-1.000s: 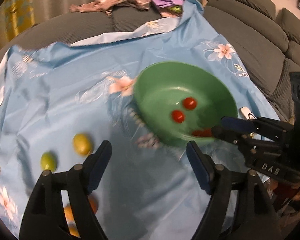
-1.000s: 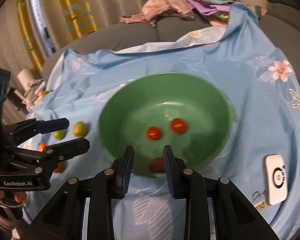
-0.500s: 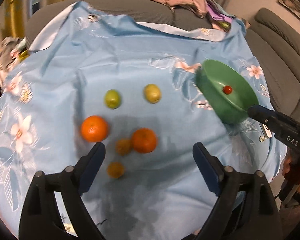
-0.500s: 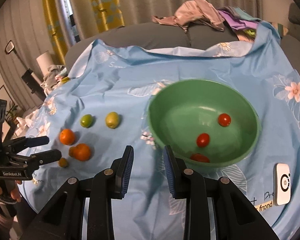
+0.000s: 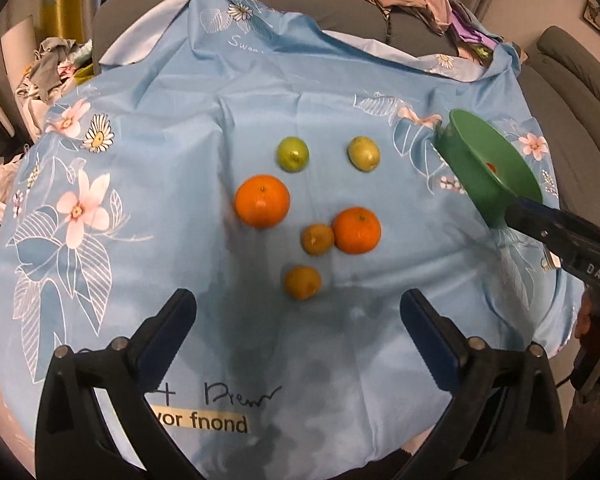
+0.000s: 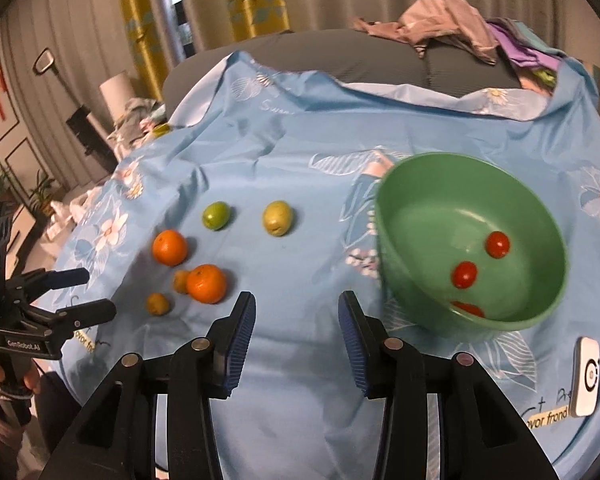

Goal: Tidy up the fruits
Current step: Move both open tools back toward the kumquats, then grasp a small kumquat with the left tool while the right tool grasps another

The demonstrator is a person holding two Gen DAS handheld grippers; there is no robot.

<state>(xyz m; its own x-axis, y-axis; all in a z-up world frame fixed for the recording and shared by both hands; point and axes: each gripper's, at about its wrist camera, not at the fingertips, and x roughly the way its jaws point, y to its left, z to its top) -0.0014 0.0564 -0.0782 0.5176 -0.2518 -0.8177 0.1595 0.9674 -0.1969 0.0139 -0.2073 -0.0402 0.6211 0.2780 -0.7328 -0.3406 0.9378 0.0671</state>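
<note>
Early stage by the look of it: three cherry tomatoes (image 6: 464, 274) sit in the green bowl (image 6: 396, 216), while two oranges (image 5: 262, 206), two small yellow-orange fruits (image 5: 302, 282) and two green fruits (image 5: 292, 153) lie loose on the blue floral cloth (image 5: 148, 184), well apart from the bowl. Left gripper (image 5: 298, 322) is opening wide, empty, just short of the nearest small fruit; right gripper (image 6: 296, 320) is opening too, nothing between its jaws.

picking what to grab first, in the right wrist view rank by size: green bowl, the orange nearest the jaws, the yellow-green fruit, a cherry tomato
1. Round green plastic bowl
2. Orange
3. Yellow-green fruit
4. Red cherry tomato, nearer the camera yet smallest
</note>
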